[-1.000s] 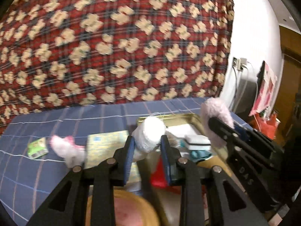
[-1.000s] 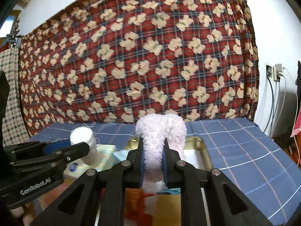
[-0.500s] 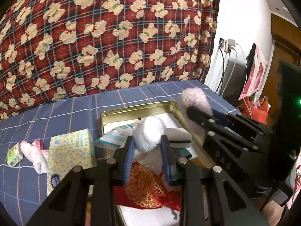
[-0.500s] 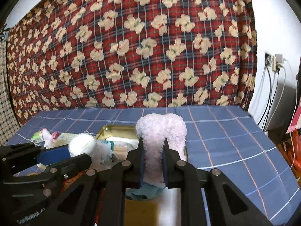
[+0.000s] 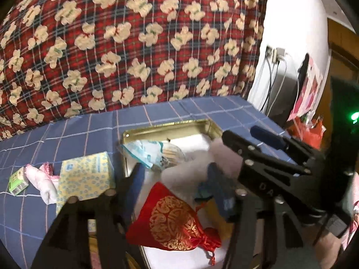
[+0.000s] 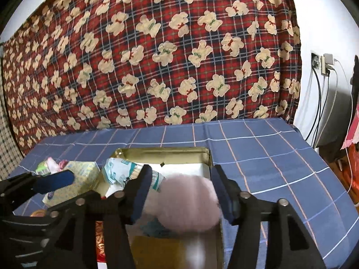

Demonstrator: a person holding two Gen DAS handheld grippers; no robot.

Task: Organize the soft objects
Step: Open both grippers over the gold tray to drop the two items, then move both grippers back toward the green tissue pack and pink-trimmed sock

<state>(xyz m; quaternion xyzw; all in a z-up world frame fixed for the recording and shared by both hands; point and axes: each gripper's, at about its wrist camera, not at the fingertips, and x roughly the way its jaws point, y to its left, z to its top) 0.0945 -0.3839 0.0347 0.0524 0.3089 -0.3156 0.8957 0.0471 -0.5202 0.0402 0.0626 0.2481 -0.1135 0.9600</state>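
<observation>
A gold tin (image 5: 166, 125) lies on the blue checked cloth and holds a red pouch with gold print (image 5: 175, 219) and a plastic packet (image 5: 152, 152). My left gripper (image 5: 176, 179) hangs over the tin with its jaws opening; a blurred white fluffy ball (image 5: 179, 172) sits loose between them. My right gripper (image 6: 181, 177) is also opening, and a blurred pink fluffy piece (image 6: 188, 204) drops free between its fingers into the tin (image 6: 161, 150). The right gripper (image 5: 241, 132) shows at the right of the left wrist view, and the left gripper (image 6: 74, 186) at the left of the right wrist view.
A yellow tissue box (image 5: 85, 177) stands left of the tin, with a pink-and-white cloth (image 5: 44, 179) and a small green carton (image 5: 18, 180) beyond it. A red bear-print blanket covers the back wall. Sockets and cables (image 6: 323, 62) hang at the right past the bed's edge.
Both grippers' jaws have spread wide. The white ball and the pink fluffy piece, pinched before, are let go and sink toward the tin. Both views have tipped a little downward.
</observation>
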